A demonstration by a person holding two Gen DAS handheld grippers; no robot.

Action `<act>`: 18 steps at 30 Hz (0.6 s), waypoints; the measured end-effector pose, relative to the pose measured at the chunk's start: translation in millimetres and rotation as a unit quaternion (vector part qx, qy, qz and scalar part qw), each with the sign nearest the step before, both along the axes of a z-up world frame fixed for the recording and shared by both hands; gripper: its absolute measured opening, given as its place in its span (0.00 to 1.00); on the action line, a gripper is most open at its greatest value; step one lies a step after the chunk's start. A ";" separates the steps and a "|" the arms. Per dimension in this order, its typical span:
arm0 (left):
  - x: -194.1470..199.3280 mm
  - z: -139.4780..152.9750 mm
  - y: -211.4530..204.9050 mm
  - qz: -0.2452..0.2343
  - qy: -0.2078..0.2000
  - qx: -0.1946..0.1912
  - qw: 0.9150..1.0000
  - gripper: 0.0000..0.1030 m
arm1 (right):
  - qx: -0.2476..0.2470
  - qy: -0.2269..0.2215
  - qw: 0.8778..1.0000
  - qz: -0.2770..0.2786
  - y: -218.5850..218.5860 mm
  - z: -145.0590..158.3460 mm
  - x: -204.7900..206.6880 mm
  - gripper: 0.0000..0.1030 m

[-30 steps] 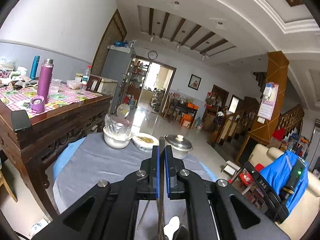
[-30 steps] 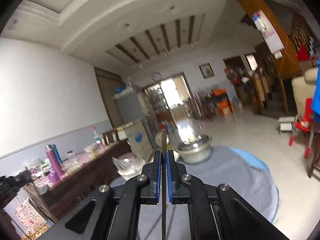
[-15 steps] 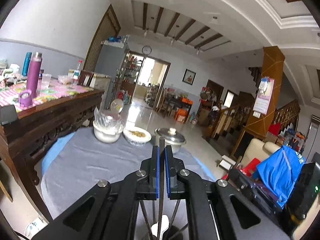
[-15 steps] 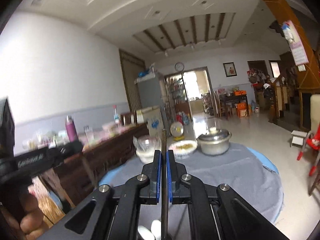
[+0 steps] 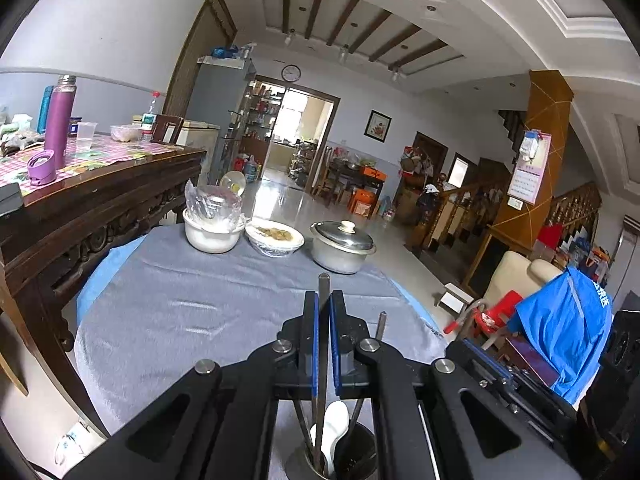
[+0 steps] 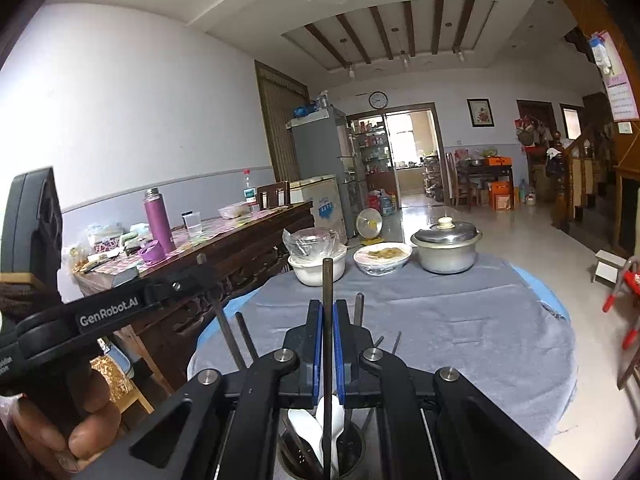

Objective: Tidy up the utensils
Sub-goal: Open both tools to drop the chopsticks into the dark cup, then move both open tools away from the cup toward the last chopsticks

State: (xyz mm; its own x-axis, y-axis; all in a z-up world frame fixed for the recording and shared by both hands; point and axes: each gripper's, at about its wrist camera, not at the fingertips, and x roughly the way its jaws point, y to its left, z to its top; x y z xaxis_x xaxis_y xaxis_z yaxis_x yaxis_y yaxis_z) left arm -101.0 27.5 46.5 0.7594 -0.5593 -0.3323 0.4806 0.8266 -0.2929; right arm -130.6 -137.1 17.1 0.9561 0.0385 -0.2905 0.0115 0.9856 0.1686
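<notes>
My left gripper (image 5: 323,344) is shut on a dark chopstick (image 5: 322,296) that stands upright, its lower end down in a round utensil holder (image 5: 340,456) holding a white spoon (image 5: 334,420) and other sticks. My right gripper (image 6: 328,344) is shut on another dark chopstick (image 6: 327,292), also upright over the same holder (image 6: 320,456), where white spoons (image 6: 308,426) and more chopsticks (image 6: 244,336) stand. The left gripper body (image 6: 108,312) shows at the left of the right wrist view.
A round table with a grey cloth (image 5: 180,304) carries a white bowl with plastic wrap (image 5: 214,228), a dish of food (image 5: 274,236) and a lidded metal pot (image 5: 342,246) at its far side. A dark wooden sideboard (image 5: 92,200) stands left.
Both grippers tilted down and came together over the utensil holder, which now shows below each. The chopsticks stay gripped and their lower ends have gone down into the holder.
</notes>
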 end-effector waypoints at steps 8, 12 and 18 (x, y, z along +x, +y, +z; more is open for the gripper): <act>-14.0 11.3 1.6 -0.015 -0.019 0.005 1.000 0.07 | 0.029 0.024 0.999 0.006 -8.9 0.8 -2.0 0.08; -21.1 20.4 9.1 -0.009 -0.032 -0.004 0.999 0.31 | 0.053 0.014 0.998 -0.003 -17.9 6.1 -8.2 0.20; -27.9 35.3 31.4 0.026 -0.062 -0.014 0.998 0.52 | 0.068 -0.015 0.996 -0.046 -35.0 13.0 -22.8 0.21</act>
State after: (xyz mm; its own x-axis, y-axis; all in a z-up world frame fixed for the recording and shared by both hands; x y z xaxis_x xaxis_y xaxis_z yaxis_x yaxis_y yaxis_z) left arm -128.9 58.9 81.9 0.8216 -0.5266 -0.2183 0.4719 0.8431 -0.2577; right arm -153.4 -172.1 30.0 0.9657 -0.0119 -0.2593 0.0931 0.9484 0.3031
